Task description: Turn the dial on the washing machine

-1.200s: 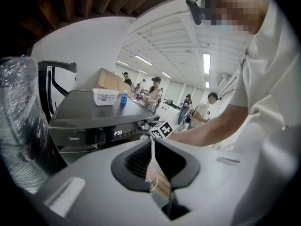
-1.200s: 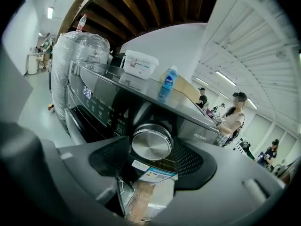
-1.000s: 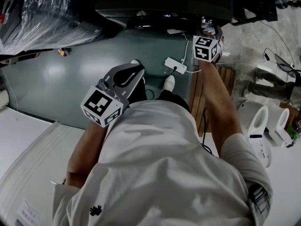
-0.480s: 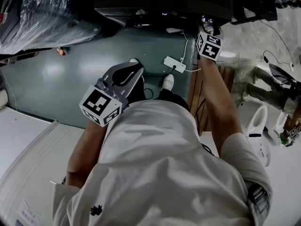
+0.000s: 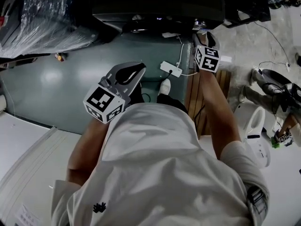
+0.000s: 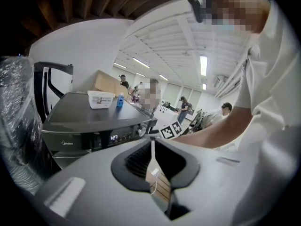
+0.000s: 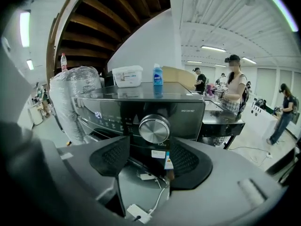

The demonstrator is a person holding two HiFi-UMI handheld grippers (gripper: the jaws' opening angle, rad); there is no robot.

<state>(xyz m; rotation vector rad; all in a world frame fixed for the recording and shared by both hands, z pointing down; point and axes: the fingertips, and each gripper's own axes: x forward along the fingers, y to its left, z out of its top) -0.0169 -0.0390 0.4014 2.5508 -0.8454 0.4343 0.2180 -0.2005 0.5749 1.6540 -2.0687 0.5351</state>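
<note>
"Midea" badge [image 6: 67,143] and display [image 6: 114,137], perhaps "1:27", on the washing machine [image 6: 84,113]

- Head view is dim; the floor [image 5: 49,76] shows a soft sheen.
- Ceiling strip lights [image 6: 203,62] brighten both gripper views; the dial [image 7: 154,128] glints.
- Gripper views bend and darken at the edges.

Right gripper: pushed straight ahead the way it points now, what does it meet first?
The right gripper, jaws open, would probably meet the silver dial on the washing machine, though the dial sits slightly above the jaw gap; depth is unclear.
</note>
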